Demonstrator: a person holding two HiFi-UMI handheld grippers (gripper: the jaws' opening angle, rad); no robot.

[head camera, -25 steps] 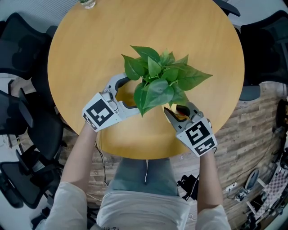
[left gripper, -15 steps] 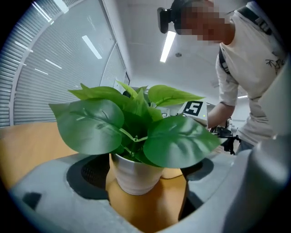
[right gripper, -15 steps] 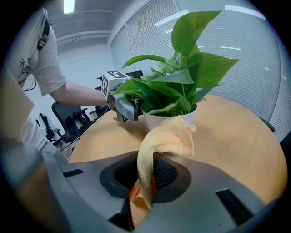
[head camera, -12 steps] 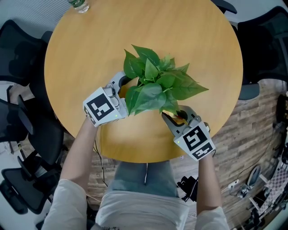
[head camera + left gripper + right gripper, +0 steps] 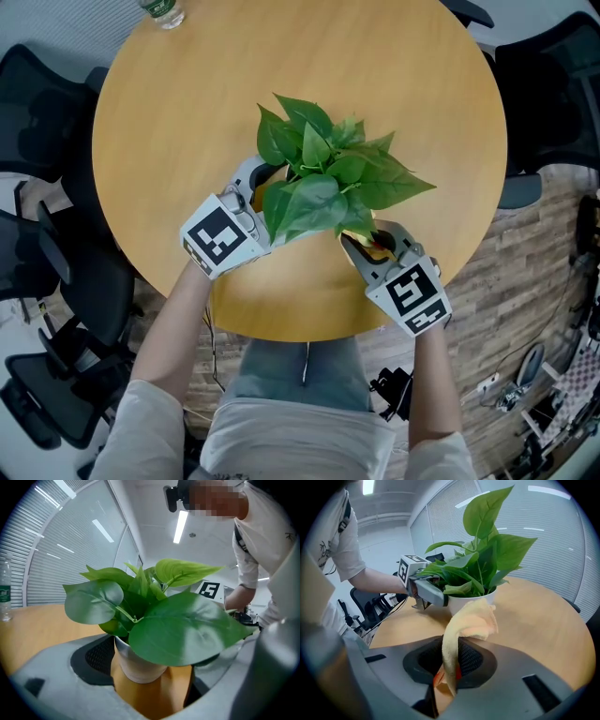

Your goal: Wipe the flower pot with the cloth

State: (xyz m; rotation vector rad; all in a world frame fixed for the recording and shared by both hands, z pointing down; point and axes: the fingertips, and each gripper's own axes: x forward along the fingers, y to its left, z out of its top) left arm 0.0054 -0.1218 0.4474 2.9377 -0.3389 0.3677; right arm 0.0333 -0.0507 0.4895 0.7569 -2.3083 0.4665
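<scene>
A leafy green plant stands mid-table, and its leaves hide the pot from above. The pale flower pot sits between the jaws of my left gripper, which stands open around it; a strip of table shows between the pot and the right jaw. My right gripper is at the plant's near right side, shut on a yellow cloth. The cloth flops forward towards the pot, and I cannot tell whether it touches it. In the right gripper view, the left gripper reaches in from the left of the pot.
The round wooden table ends close behind both grippers. A plastic bottle stands at its far left rim. Dark office chairs ring the table on the left and right.
My left gripper has slid further in around the pot, and its near jaw is now under the leaves. The right gripper with the cloth has barely shifted.
</scene>
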